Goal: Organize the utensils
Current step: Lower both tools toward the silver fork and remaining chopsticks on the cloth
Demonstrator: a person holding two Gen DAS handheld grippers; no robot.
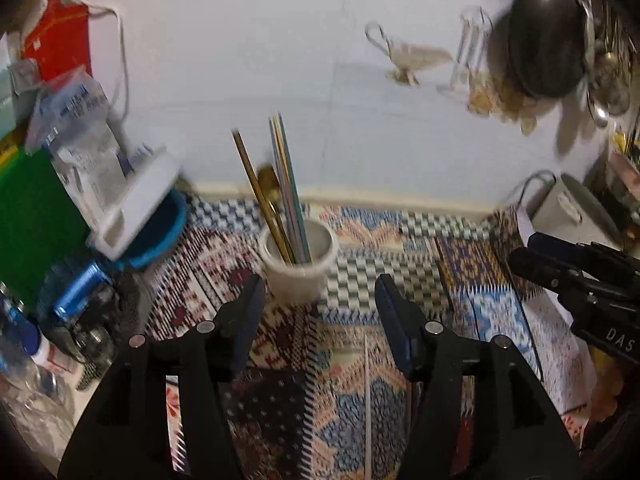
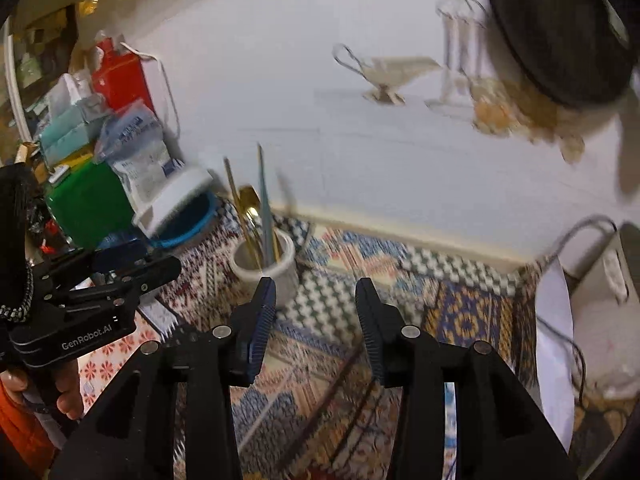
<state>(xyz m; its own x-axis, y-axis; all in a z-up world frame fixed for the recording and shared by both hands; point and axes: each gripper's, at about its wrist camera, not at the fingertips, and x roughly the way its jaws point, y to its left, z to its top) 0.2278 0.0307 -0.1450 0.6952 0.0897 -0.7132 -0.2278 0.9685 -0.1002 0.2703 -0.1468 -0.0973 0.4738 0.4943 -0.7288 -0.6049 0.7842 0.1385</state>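
A white cup [image 1: 298,258] stands on the patterned cloth and holds several thin utensils: gold sticks [image 1: 260,196], pale blue-green sticks [image 1: 288,184] and a gold spoon [image 1: 269,178]. My left gripper [image 1: 318,300] is open and empty just in front of the cup. A thin white stick [image 1: 367,404] lies on the cloth between its fingers. In the right wrist view the cup [image 2: 266,266] sits left of centre. My right gripper [image 2: 316,304] is open and empty, slightly right of the cup. Dark thin sticks [image 2: 340,380] lie on the cloth below it.
Clutter is piled at the left: a green box [image 1: 32,216], a blue bowl with a white lid [image 1: 160,216], bags and bottles. A black round object [image 1: 544,36] hangs at top right. A grey appliance [image 2: 608,288] with a cable stands right. The wall [image 1: 280,60] is behind.
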